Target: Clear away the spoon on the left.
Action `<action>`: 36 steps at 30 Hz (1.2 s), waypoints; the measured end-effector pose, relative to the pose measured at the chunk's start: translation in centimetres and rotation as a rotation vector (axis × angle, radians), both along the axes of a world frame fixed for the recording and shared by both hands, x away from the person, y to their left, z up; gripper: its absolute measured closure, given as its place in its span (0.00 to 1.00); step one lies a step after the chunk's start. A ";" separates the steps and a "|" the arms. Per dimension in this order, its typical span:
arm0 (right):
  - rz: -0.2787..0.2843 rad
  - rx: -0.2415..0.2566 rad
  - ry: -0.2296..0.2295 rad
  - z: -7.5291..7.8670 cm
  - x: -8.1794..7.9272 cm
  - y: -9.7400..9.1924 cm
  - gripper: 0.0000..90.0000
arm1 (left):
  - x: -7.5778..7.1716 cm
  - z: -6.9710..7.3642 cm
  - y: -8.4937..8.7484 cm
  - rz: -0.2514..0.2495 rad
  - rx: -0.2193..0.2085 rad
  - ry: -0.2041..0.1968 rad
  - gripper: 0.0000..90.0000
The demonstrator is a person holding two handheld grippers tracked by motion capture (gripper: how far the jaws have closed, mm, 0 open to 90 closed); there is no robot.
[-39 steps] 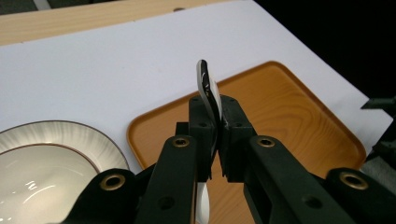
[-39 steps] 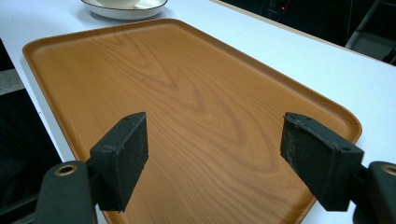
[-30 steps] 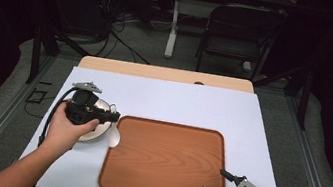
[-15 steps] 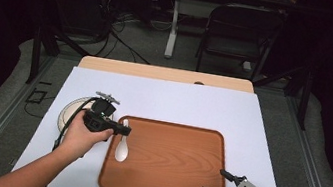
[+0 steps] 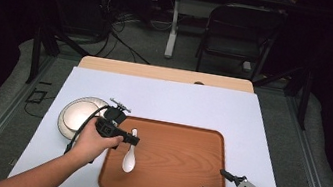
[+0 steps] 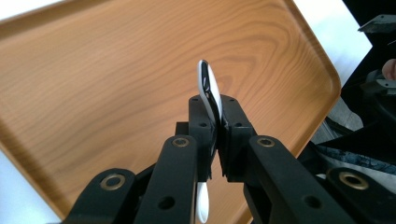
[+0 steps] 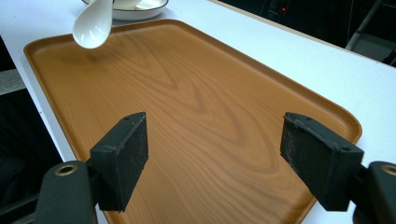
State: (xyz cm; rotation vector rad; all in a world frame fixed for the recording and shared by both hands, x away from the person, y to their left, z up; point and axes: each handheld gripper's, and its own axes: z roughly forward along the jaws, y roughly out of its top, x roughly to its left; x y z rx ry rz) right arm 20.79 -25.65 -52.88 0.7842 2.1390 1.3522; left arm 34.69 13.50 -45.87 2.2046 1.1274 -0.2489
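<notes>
holding a glossy white ceramic soup spoon pinched in my left gripper over the brown wooden tray — right gripper, at five o'clock, spread wide.

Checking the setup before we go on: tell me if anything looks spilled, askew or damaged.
Nothing stands out. The left gripper holds a white spoon by its handle over the wooden tray, the plate sits flat beside the tray, and nothing is spilled.
</notes>
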 end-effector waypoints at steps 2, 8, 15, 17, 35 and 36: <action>0.000 0.000 -0.001 0.0 0.0 0.0 0.25 | 0.1 -0.3 -0.1 0.007 -0.005 0.010 0.95; 0.001 0.000 -0.001 0.0 0.0 0.0 0.26 | 0.4 -1.3 -0.5 0.004 -0.011 0.049 0.95; 0.000 0.001 0.000 0.0 0.0 0.0 0.25 | 0.9 -2.3 -0.9 0.010 -0.036 0.092 0.94; 0.002 0.000 -0.002 0.0 0.1 0.0 0.25 | 1.0 -2.5 -1.0 0.010 -0.037 0.098 0.94; 0.003 -0.001 -0.002 0.0 0.0 0.0 0.26 | 2.6 -5.4 -0.5 0.186 -0.098 0.233 0.93; 0.003 -0.001 -0.002 0.0 0.0 0.0 0.26 | 2.6 -5.5 -0.5 0.199 -0.096 0.231 0.93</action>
